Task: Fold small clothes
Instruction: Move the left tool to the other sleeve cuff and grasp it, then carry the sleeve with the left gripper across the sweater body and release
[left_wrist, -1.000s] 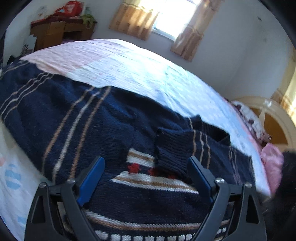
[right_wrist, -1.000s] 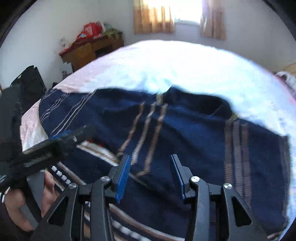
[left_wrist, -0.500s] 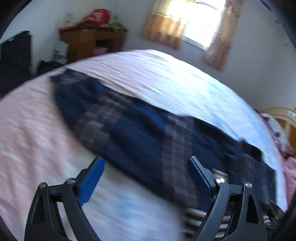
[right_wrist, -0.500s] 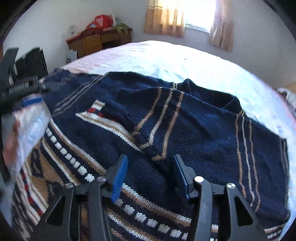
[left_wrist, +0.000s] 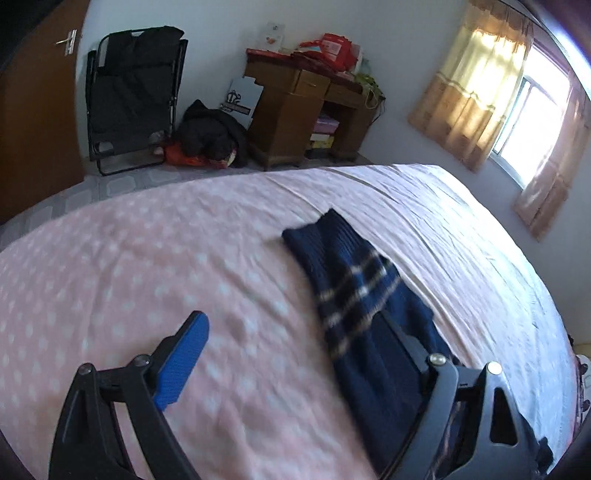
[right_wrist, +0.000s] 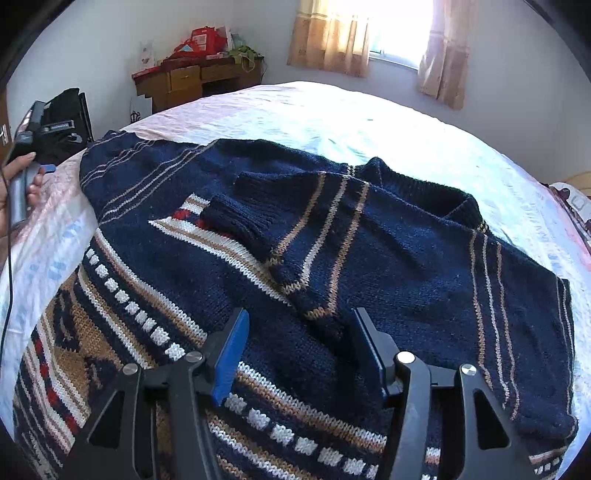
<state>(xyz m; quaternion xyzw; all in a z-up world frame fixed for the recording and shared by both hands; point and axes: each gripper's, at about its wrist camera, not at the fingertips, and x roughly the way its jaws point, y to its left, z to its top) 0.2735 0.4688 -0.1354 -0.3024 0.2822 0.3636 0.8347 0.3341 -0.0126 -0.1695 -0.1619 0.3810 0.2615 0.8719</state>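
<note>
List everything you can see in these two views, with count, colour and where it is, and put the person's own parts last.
sweater: one, navy with tan, white and red stripes, spread on the bed, one sleeve folded across the chest
bed sheet: one, pink with pale dots
desk: one, brown wood, by the far wall, red clutter on top
folding chair: one, black, by the door
curtains: tan, at the window
left tool: black with blue pads, closing slightly, nothing between, over the outstretched sleeve
right tool: opening, empty, over the sweater
hand: one, holding the left tool
</note>
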